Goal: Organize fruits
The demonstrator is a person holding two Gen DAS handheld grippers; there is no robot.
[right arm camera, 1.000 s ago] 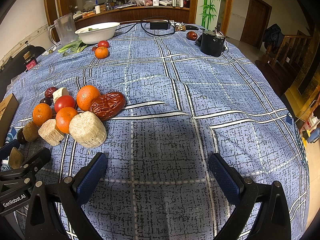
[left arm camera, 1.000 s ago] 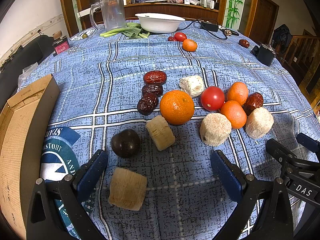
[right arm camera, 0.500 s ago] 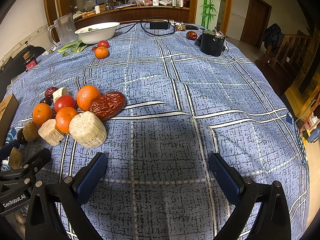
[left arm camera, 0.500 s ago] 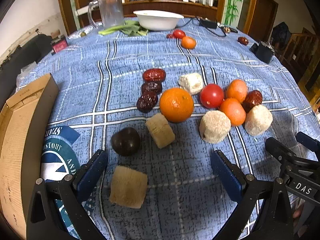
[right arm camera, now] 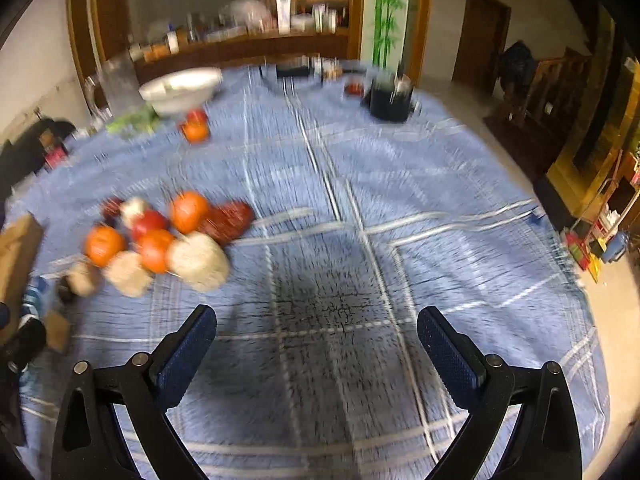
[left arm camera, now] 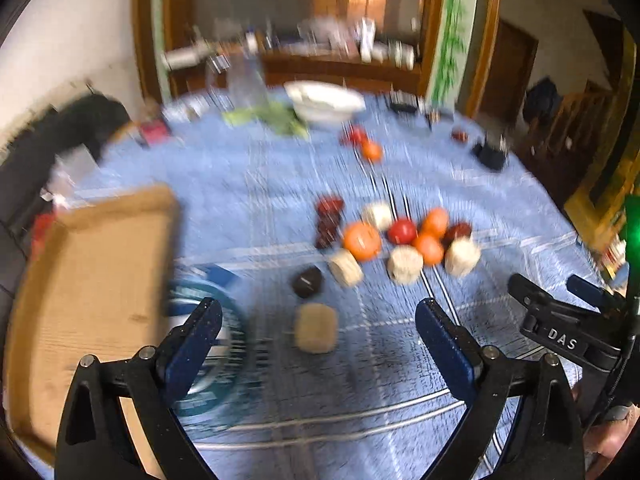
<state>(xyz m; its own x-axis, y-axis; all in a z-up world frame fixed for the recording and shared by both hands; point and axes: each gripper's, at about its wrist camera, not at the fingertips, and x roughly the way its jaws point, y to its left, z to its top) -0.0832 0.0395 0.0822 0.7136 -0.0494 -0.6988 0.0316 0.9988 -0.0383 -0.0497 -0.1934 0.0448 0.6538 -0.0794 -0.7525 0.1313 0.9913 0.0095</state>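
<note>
Jaws of the left gripper are closing with nothing between them, a tan block lying beyond; the right gripper stands released over bare desk.

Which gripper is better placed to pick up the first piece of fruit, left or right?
Left. The left gripper, jaws closing on nothing, faces the tan block and dark fruit. The right gripper, open, faces only bare cloth.
</note>
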